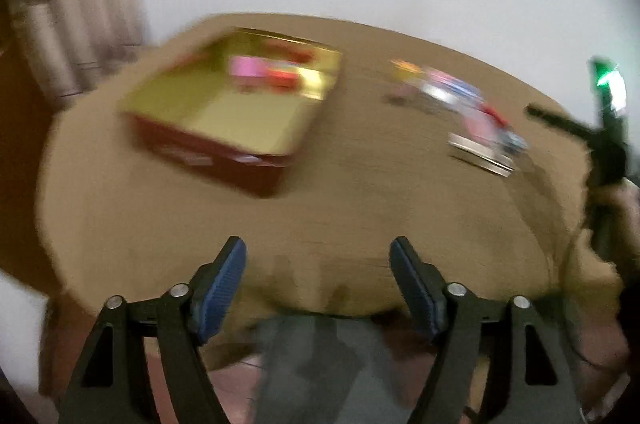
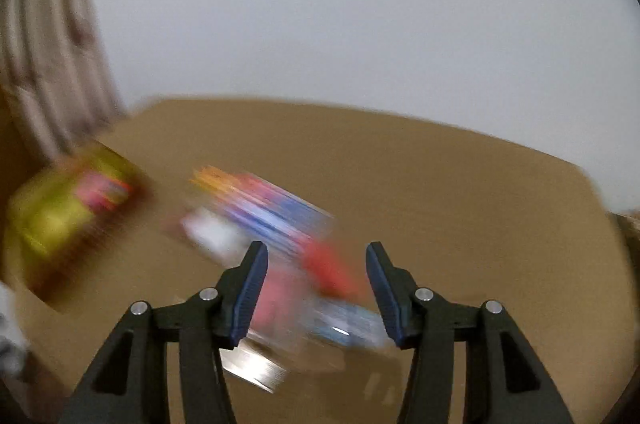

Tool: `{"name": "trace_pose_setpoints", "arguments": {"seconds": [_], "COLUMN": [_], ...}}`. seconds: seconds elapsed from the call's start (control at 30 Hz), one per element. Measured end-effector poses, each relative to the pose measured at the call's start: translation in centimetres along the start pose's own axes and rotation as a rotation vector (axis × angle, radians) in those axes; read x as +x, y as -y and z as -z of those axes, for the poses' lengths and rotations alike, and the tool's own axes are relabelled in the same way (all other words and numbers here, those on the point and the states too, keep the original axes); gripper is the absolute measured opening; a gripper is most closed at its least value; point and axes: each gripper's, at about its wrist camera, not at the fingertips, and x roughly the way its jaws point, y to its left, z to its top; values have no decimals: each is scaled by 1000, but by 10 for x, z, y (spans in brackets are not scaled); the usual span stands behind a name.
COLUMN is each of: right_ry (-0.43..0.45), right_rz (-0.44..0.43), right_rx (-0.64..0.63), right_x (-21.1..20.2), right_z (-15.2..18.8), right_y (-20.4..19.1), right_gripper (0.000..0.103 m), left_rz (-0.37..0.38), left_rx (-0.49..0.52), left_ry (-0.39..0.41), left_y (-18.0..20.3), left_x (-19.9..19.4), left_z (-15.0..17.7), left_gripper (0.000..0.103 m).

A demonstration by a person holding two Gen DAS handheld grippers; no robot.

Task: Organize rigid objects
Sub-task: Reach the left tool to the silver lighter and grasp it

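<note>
On the brown table [image 1: 360,192], one red box [image 1: 224,104] with a gold lining lies ahead and left of the left gripper [image 1: 318,264], whose jaws stand apart with nothing between them. Beyond the right gripper [image 2: 316,266], likewise parted and empty, sits a blurred heap of colourful items [image 2: 280,224]; their number cannot be told, nor that of the pink and red pieces [image 1: 264,72] inside the box.

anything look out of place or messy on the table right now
A loose heap of colourful items lies scattered on the brown table, outside the gold-lined box, which already holds a few pink and red pieces. Blur hides any damage.
</note>
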Motion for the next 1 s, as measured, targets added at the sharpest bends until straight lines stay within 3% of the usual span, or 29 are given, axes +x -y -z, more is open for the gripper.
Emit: {"name": "trace_pose_setpoints", "arguments": {"seconds": [0.1, 0.17, 0.3, 0.47, 0.7, 1.0], "right_ry": [-51, -57, -49, -44, -6, 16], "right_rz": [77, 110, 53, 19, -82, -153], "right_rx": [55, 86, 163, 149, 252, 284], "right_x": [7, 10, 10, 7, 1, -6], "right_z": [34, 50, 56, 56, 70, 74], "right_y": [49, 69, 88, 94, 121, 129], "right_gripper": [52, 52, 52, 52, 53, 53], "left_rz": [129, 162, 230, 273, 245, 185], "left_rx": [-37, -68, -171, -256, -399, -457], "left_ry": [-54, -81, -159, -253, -396, -450], "left_y": [22, 37, 62, 100, 122, 133], "left_x": [15, 31, 63, 103, 150, 170], "left_z": [-19, -37, -67, -85, -96, -97], "left_gripper": [75, 75, 75, 74, 69, 69]}}
